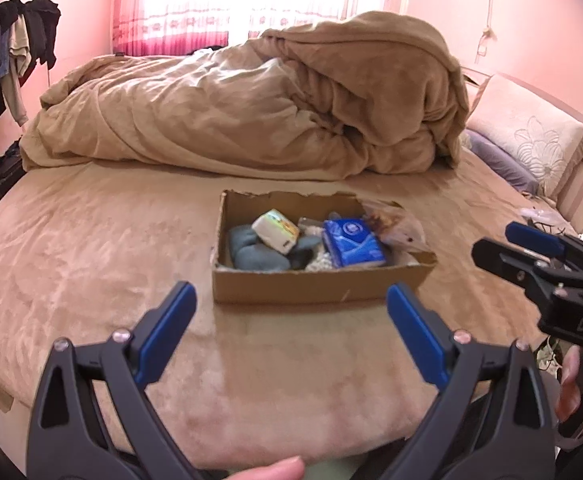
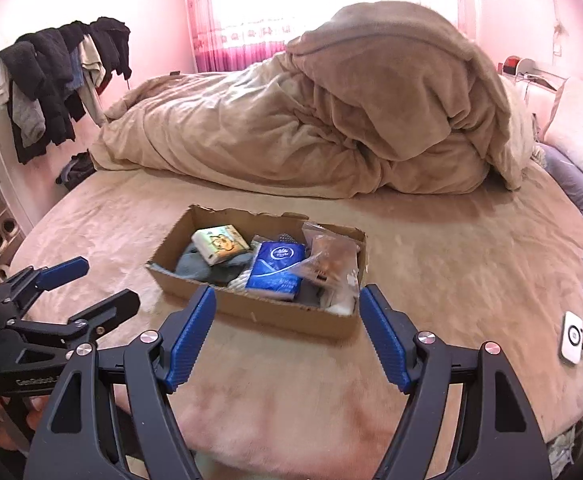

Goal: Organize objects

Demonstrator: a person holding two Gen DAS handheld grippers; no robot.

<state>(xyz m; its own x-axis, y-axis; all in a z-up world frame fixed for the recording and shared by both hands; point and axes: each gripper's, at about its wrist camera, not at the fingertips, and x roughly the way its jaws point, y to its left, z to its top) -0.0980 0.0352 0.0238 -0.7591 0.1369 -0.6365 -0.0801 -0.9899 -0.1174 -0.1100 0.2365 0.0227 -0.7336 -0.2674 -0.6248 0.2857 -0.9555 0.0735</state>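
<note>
Tan bed (image 1: 91, 248) holds cardboard box (image 1: 315, 286), long axis left-right. Blue tissue pack (image 1: 353, 242) inside probably points away. Left gripper (image 1: 291, 336) and right gripper (image 2: 287, 334) both spread apart, empty.

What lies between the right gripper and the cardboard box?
Only bare bedsheet separates the right gripper from the cardboard box, shown in the right wrist view.

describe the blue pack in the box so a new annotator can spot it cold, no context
On the tan bed, in front of the heaped blanket, sits an open cardboard box. The blue pack lies near the box's middle, between a pale yellowish pack and a clear bag of brownish contents. It is the only bright blue item in the box, with a round white emblem on top.
</note>
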